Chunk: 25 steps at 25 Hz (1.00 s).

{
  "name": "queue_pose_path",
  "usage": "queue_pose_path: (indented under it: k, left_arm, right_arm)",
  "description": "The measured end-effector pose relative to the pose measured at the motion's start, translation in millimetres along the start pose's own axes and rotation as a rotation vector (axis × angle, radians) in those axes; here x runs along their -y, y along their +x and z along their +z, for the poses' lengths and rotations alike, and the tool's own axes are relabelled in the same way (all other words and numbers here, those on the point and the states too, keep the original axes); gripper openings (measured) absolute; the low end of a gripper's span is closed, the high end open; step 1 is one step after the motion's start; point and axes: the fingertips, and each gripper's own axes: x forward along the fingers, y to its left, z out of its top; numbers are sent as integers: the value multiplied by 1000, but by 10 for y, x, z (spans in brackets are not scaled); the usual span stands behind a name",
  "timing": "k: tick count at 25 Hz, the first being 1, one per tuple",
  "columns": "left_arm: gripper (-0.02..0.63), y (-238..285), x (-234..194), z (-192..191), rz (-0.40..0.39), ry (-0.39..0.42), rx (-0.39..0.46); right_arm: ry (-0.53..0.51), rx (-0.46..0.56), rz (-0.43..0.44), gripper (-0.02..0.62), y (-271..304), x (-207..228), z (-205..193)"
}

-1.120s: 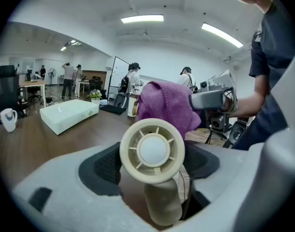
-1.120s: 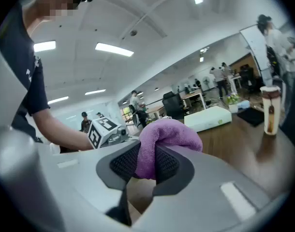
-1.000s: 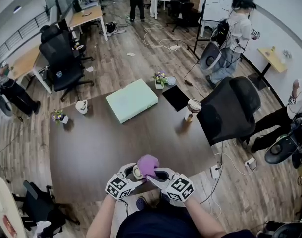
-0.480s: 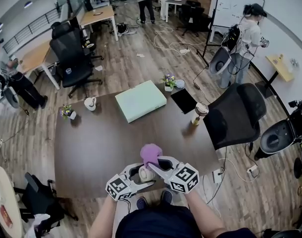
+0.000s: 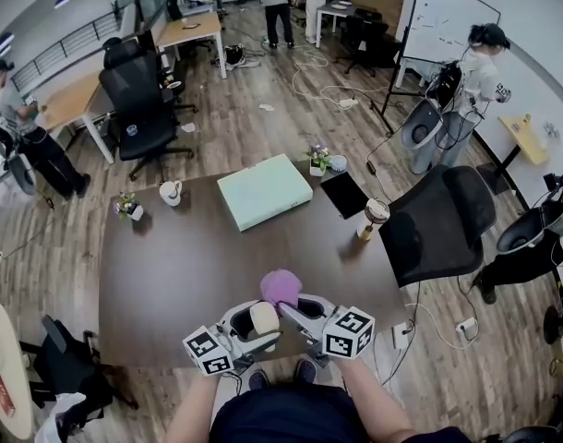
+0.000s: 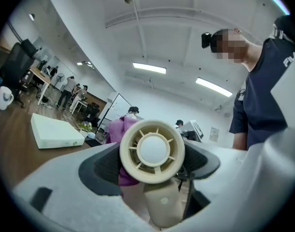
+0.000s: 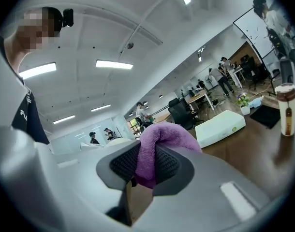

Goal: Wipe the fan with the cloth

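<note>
A small cream hand-held fan [image 5: 263, 318] is clamped in my left gripper [image 5: 251, 325], low in the head view over the table's near edge. In the left gripper view the fan's round grille [image 6: 152, 151] fills the space between the dark pads, its handle [image 6: 160, 204] hanging below. My right gripper [image 5: 295, 306] is shut on a purple cloth [image 5: 281, 286], which touches the fan's far side. In the right gripper view the cloth [image 7: 162, 138] is pinched between the ribbed pads and bulges above them. The two grippers face each other, tips nearly meeting.
On the dark brown table [image 5: 171, 275] lie a mint-green box [image 5: 265, 190], a dark tablet [image 5: 346, 194], a lidded coffee cup [image 5: 373, 214], a white mug [image 5: 172, 192] and two small flower pots [image 5: 318, 160] [image 5: 126, 206]. A black office chair [image 5: 438, 220] stands at the table's right.
Both grippers have risen from the table's near edge. The left one rolled, so the fan's cream head now shows more plainly beside the cloth.
</note>
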Motion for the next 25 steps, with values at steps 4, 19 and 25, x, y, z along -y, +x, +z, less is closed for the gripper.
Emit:
queue_pose_path:
  k: [4,19,25]
  left_arm:
    - [377,-50,-67,164,18,-69,99]
    - [377,-377,-317,711,71,-240,398]
    - [377,-397,-323,722,71,-267,416]
  right_arm:
    - [58,35,56,80,1,-102,-22]
    - [-80,-56,211,80,-48,-656,-325]
    - [-127,-50,264,80,-50,-848,-238]
